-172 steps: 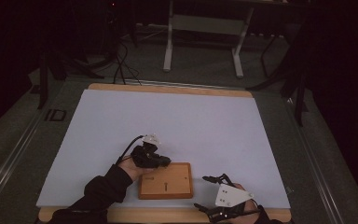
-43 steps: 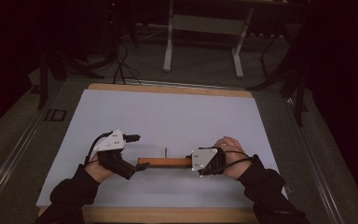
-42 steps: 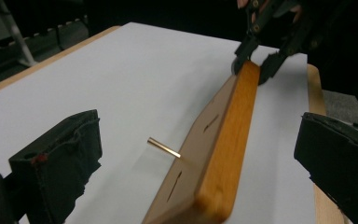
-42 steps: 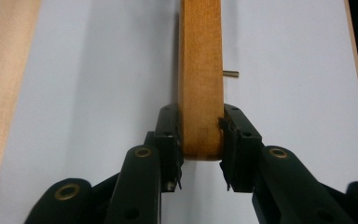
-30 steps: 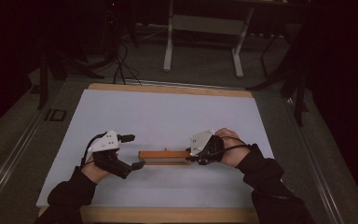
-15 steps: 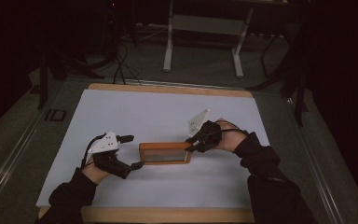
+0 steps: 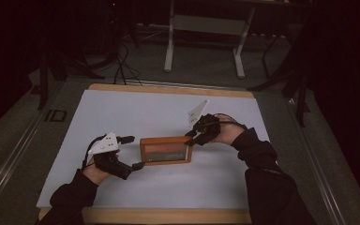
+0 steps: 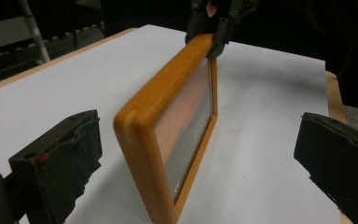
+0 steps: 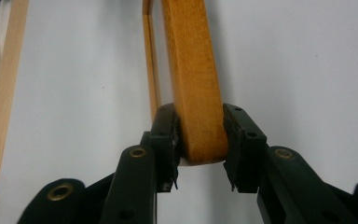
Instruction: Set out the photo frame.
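Picture frame (image 7: 165, 150) of honey-coloured wood stands on its long edge near the middle of the white table (image 7: 136, 108), glass face toward six o'clock. Stiff and light, I judge, but breakable at the glass, so grip the wooden rim. The right gripper (image 9: 200, 140) has just eased its jaws slightly yet pinches the three o'clock corner. At nine o'clock, the left gripper (image 8: 196, 154) spreads wide around the frame's end, touching nothing.
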The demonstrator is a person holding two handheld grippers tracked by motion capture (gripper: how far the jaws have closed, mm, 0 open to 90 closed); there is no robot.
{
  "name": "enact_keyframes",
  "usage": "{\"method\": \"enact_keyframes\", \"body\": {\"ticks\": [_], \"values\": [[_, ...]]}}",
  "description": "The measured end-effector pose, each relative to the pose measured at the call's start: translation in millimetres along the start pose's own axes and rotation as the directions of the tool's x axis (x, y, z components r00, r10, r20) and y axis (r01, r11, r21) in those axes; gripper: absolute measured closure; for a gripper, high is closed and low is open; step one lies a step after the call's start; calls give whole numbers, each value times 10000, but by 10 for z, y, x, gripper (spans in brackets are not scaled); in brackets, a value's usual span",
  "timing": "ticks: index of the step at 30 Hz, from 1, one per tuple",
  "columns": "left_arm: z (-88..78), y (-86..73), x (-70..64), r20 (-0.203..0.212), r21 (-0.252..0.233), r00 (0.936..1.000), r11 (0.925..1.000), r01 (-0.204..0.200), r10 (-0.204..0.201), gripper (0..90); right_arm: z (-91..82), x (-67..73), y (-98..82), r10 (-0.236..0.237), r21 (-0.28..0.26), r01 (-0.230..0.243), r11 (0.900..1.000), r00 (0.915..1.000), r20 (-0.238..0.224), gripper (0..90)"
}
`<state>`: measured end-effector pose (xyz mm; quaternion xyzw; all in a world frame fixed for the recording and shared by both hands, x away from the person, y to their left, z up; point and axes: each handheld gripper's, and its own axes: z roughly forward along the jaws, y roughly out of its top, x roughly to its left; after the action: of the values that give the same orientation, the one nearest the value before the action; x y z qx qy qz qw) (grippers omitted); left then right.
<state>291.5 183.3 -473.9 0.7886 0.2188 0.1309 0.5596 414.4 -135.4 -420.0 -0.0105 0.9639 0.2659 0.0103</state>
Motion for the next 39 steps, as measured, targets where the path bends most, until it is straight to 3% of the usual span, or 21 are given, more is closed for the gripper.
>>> {"method": "enact_keyframes", "body": {"ticks": [10,21,39], "values": [[-8,-26,22,-98,-32,9999,9999,122,-123,13,72,-141,12,584,49,-586,9983,9979,278,646],[7,-45,32,-85,-38,9997,9998,212,-213,13,110,-229,4,959,92,-961,9953,9952,213,627],[1,-51,35,-83,-124,9997,9996,241,-242,13,113,-245,-30,1626,-144,-1625,9866,9867,46,632]]}}
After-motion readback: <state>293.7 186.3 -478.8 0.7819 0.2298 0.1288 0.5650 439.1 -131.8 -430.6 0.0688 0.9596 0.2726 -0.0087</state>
